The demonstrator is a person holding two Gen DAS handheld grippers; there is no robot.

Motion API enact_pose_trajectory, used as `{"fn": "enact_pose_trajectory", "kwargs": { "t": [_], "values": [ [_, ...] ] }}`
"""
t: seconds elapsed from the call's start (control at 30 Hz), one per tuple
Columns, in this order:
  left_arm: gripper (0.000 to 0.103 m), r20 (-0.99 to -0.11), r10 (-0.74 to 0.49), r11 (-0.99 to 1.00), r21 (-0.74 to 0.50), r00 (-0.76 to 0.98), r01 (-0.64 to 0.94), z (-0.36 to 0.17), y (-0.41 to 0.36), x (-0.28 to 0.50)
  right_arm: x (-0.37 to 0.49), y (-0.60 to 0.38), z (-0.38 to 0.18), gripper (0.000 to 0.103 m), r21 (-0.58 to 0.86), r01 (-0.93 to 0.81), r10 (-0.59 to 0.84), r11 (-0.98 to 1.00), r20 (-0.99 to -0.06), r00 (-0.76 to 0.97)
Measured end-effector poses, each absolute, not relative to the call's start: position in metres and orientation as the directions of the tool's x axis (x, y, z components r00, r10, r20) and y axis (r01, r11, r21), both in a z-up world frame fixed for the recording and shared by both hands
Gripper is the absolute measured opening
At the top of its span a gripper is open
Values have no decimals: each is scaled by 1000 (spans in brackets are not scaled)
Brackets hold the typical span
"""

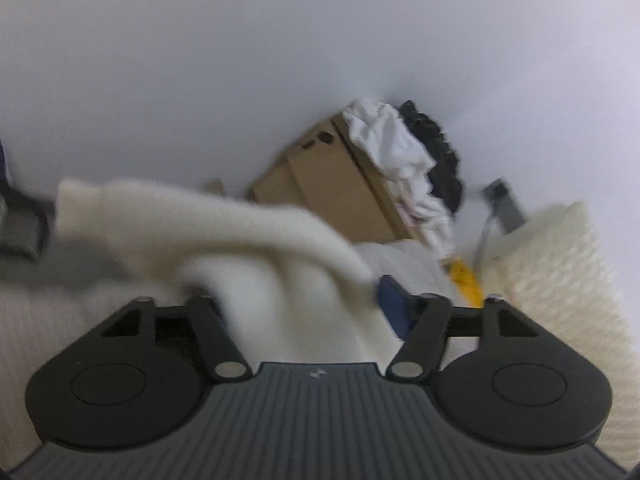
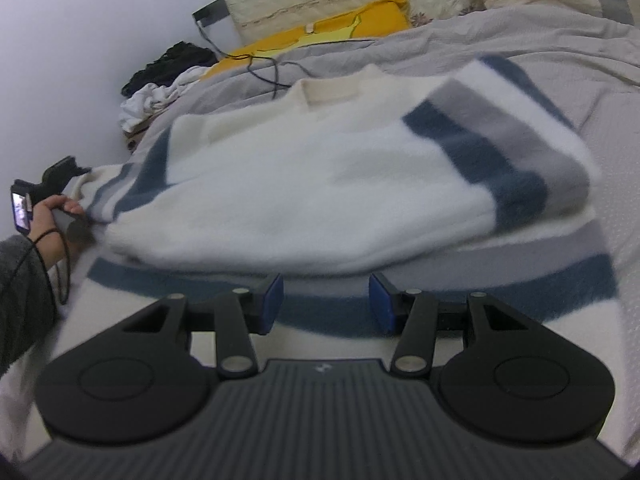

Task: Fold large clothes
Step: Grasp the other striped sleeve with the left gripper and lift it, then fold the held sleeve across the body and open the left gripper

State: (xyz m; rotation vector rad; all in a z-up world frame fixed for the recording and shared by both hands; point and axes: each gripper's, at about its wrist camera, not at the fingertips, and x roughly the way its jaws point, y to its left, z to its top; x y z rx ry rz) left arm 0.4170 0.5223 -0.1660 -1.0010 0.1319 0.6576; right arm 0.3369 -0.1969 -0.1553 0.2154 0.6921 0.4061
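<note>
The white sweater [image 2: 320, 192] with blue and grey stripes lies flat on the grey bed sheet [image 2: 500, 40], one sleeve already folded across its chest so the body makes a tidy block. At the sweater's far side the left gripper [image 1: 288, 300] seems to hold the other cream sleeve between its jaws, though blur hides the pads. The right gripper [image 2: 326, 304] hovers part-open and empty over the sweater's hem, with bare sheet beyond the sweater for moving and a cardboard box [image 1: 332, 184] of laundry past its left edge.
</note>
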Motion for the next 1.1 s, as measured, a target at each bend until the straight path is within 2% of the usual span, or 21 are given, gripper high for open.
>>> {"fn": "enact_pose_trajectory", "kwargs": {
  "t": [0.1, 0.23, 0.3, 0.57, 0.73, 0.87, 1.0, 1.1],
  "values": [
    [42, -408, 480, 454, -642, 777, -618, -154, 525, 428, 344, -201, -154, 51, 340, -273, 428, 900, -572, 700],
    [40, -389, 527, 594, -466, 755, -656, -125, 502, 445, 347, -202, -150, 51, 326, -279, 423, 903, -559, 714],
    [38, -388, 536, 618, -424, 749, -662, -108, 492, 448, 347, -205, -148, 51, 333, -278, 425, 901, -553, 716],
    [37, -269, 515, 794, -208, 814, -572, 2, 412, 438, 330, -220, -133, 51, 346, -278, 428, 896, -505, 749],
    [37, -196, 433, 895, -16, 880, -445, 65, 324, 436, 316, -230, -123, 51, 338, -285, 424, 897, -473, 772],
    [37, -169, 344, 935, 155, 924, -320, 91, 237, 438, 307, -239, -116, 51, 344, -285, 423, 895, -451, 786],
    [38, -144, 242, 917, 357, 959, -178, 82, 140, 433, 299, -257, -113, 51, 381, -274, 433, 883, -435, 790],
    [38, -178, 160, 924, 374, 971, -83, 57, 78, 421, 298, -266, -116, 51, 378, -249, 412, 892, -452, 791]
  ]
}}
